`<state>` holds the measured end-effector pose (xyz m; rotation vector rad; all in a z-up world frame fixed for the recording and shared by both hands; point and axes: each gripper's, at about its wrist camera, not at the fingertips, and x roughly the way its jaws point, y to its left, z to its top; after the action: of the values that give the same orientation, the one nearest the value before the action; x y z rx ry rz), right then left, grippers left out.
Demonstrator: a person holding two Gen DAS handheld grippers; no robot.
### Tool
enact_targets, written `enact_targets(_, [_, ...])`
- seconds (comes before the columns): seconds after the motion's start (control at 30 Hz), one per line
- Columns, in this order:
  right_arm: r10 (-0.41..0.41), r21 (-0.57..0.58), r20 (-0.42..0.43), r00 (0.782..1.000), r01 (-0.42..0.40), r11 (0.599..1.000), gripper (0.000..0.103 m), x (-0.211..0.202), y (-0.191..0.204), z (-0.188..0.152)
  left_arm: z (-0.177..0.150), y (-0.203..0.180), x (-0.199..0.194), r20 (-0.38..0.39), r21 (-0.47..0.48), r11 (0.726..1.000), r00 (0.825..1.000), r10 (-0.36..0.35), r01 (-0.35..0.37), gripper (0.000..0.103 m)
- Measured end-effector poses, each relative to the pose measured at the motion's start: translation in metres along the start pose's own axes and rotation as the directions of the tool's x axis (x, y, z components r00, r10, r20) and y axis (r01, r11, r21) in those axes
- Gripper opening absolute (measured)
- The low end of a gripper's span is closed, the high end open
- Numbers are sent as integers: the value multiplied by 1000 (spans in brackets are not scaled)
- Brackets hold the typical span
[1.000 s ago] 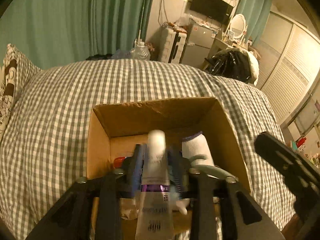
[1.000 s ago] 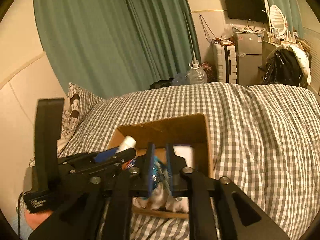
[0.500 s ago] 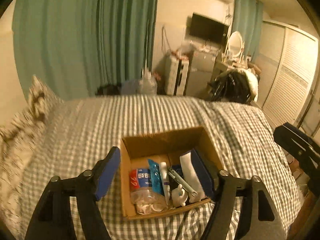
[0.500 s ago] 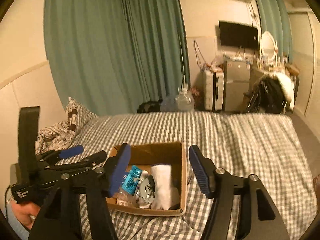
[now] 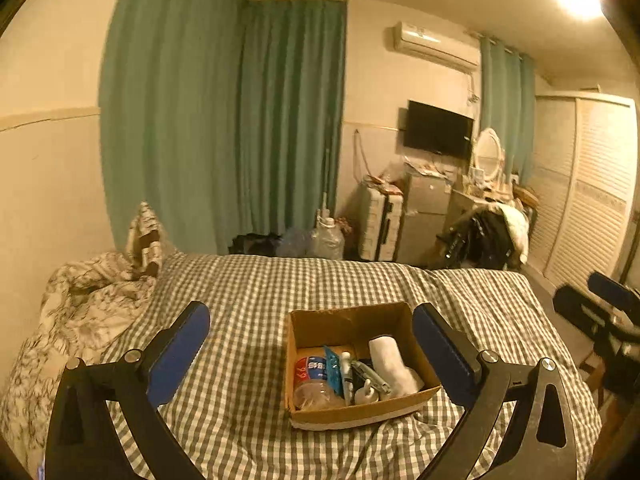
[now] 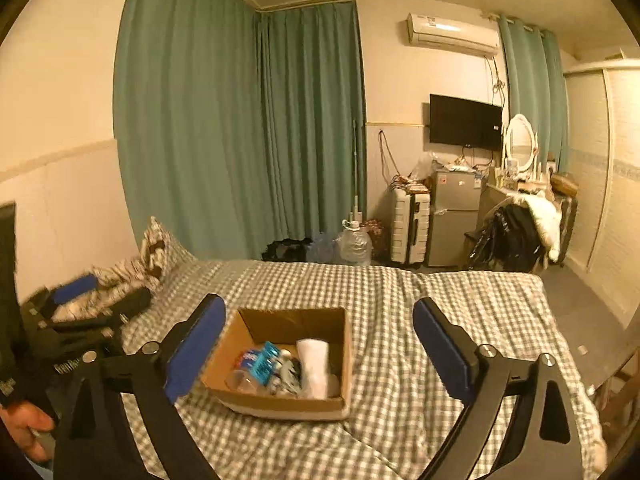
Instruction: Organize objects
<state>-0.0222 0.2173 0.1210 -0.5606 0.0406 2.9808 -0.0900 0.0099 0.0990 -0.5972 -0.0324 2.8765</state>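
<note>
Cardboard box [image 5: 352, 360] sits open-topped on the checked bed cover [image 5: 260, 292], a little right of middle in the left wrist view. Packed inside it are a clear bottle with a red and blue label [image 5: 310, 380], a teal packet [image 5: 332, 368] standing on edge, a thin white tube [image 5: 346, 372] and a rolled white cloth [image 5: 390, 360] against the right wall. The left gripper [image 5: 310, 332] hangs above the bed, its jaws opening wide with nothing held; the box shows between them but the blue pads [image 5: 180, 352] touch nothing. A crumpled patterned quilt [image 5: 80, 304] lies at the left, and the other gripper pokes in at the right edge.

From the right wrist view, the box [image 6: 288, 364] lies left of middle on the same cover [image 6: 400, 300], the white roll [image 6: 314, 364] and teal packet [image 6: 264, 360] visible inside. The right gripper [image 6: 318, 328] is opening too, empty, its pads clear of the box. At the left edge the left gripper [image 6: 80, 304] shows blurred, with a hand [image 6: 24, 428] below it. Green curtains [image 6: 240, 120] and a small fridge [image 6: 456, 216] stand beyond the bed.
</note>
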Motion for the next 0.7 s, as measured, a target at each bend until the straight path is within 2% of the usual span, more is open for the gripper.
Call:
enact_targets(0.13, [-56,-63,3,998,56,996,103,3,4,-28,-16,5,1,3,-47,999,1000,4,-3,103])
enact_targets(0.27, [-82,-106,-10,997,81,991,103,24,0,-50,-34,4,11,-6,-63,998,1000,24,-24,103])
enact_targets(0.43, [-61,-67,-53,997,57,996,103,55,-17,-74,-73,-9,24,4,4,996,996,84,-84,103])
enact_targets(0.6, [-63,-57,-86,994,58,997,103,74,-23,-93,-98,-23,39,-63,74,992,992,105,-100,103])
enact_targets(0.7, [-69,-56,-101,992,64,996,103,79,-26,-99,-102,-27,41,-73,87,990,990,117,-111,103])
